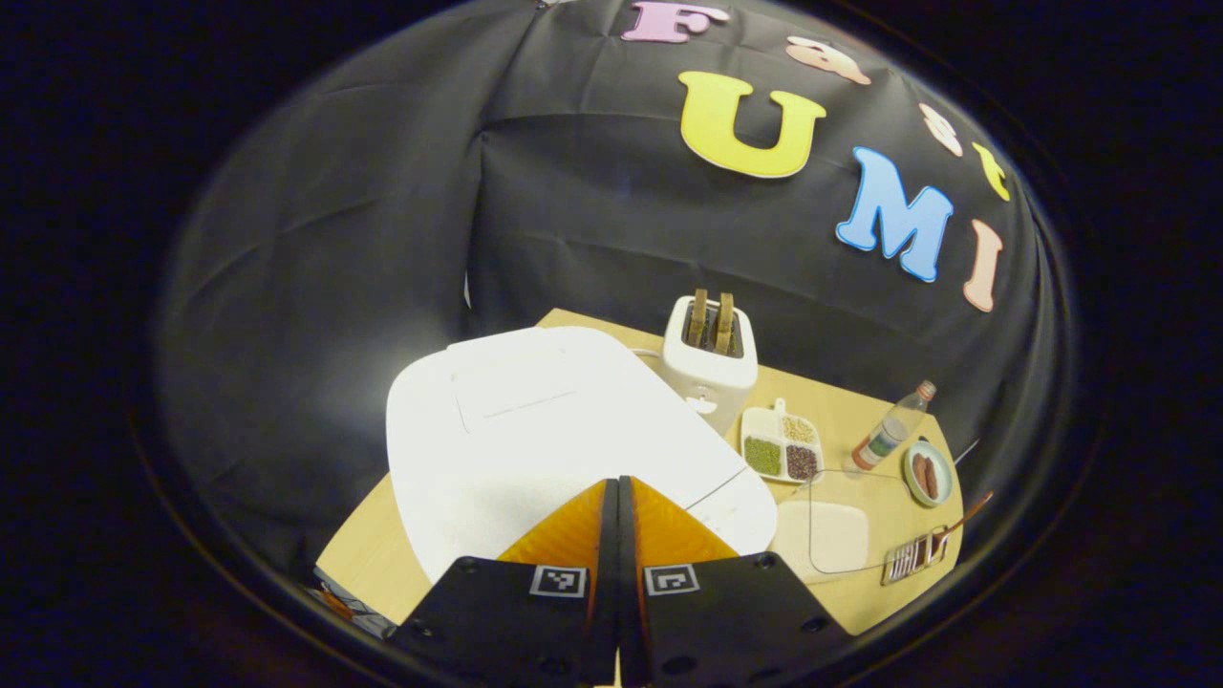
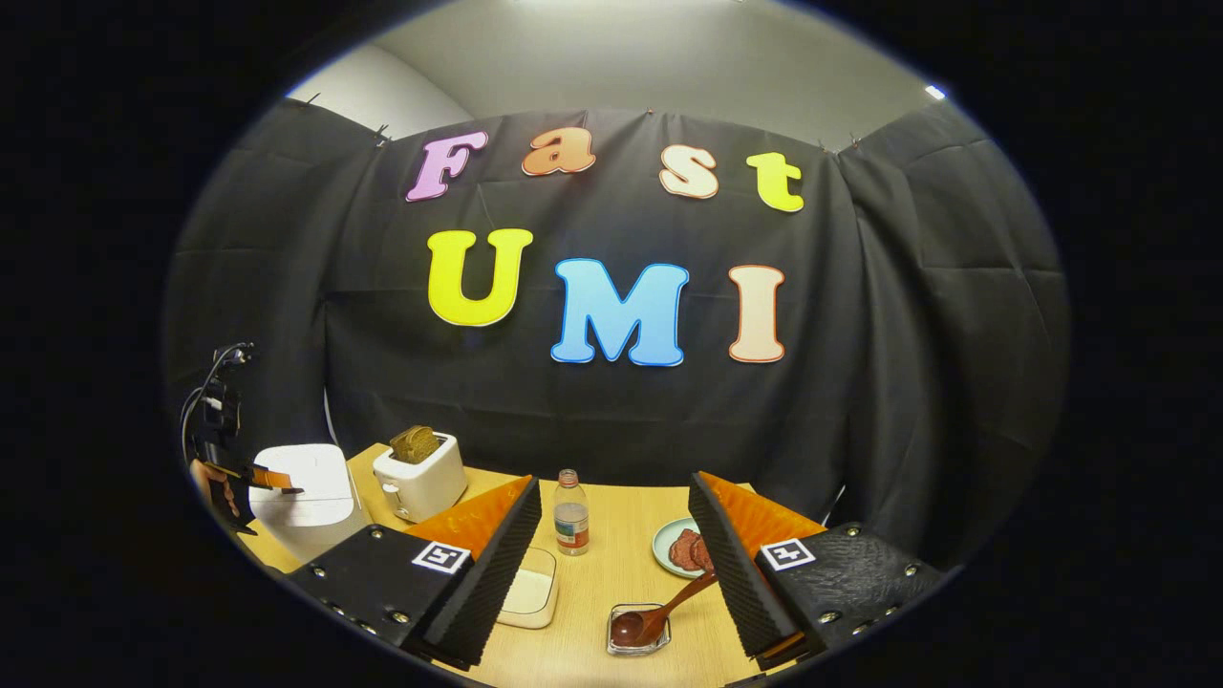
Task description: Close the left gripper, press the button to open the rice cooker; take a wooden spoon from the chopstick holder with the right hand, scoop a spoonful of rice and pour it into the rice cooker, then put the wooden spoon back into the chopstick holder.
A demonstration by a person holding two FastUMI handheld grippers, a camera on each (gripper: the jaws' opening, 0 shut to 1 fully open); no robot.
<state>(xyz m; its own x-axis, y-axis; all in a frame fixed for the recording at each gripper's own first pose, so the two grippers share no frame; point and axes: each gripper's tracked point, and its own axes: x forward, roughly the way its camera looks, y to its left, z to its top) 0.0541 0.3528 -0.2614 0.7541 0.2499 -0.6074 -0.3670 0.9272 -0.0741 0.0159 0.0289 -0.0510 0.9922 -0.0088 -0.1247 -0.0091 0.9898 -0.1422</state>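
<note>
The white rice cooker point(image 1: 535, 430) stands with its lid down at the table's left end. My left gripper point(image 1: 618, 483) is shut with nothing in it, its tips just over the lid's front, near the latch panel point(image 1: 740, 506). In the right gripper view the cooker point(image 2: 311, 502) sits far left, with the left gripper point(image 2: 289, 488) and a hand point(image 2: 212, 487) above it. The wooden spoon point(image 2: 659, 612) rests bowl-down in the small clear holder point(image 2: 613, 647). Above and behind it, my right gripper point(image 2: 614, 492) stands open. A clear container of rice point(image 2: 530, 588) lies left of the holder. From the left gripper view, the spoon point(image 1: 965, 514) and rice container point(image 1: 836, 535) are at right.
A white toaster point(image 1: 712, 358) with bread stands behind the cooker. A divided dish of grains point(image 1: 783, 444), a small bottle point(image 2: 571, 513) and a plate of sausage point(image 2: 680, 549) sit on the wooden table point(image 2: 611, 573). Black cloth walls close in behind.
</note>
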